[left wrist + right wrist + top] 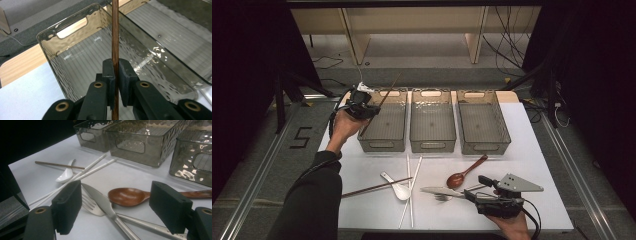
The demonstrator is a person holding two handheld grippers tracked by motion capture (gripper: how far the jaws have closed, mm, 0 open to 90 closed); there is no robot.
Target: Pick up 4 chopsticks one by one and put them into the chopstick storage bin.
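My left gripper [372, 111] [115, 72] is shut on a brown chopstick [389, 90] [115, 35], which slants over the left clear bin [382, 145] [62, 57]. At the front right, my right gripper [476, 188] [117, 205] stands open just above the table. A steel knife [439, 191] [100, 201] and a fork [442, 198] [88, 206] lie crossed between its jaws, untouched. A brown wooden spoon [464, 172] [127, 196] lies just beyond them.
Middle bin [433, 145] [140, 145] and right bin [484, 147] [197, 165] stand in the same row at the back. A white spoon [398, 189] [65, 173], a second brown chopstick [372, 188] [57, 165] and two white chopsticks [412, 195] [95, 167] lie on the white table [532, 165].
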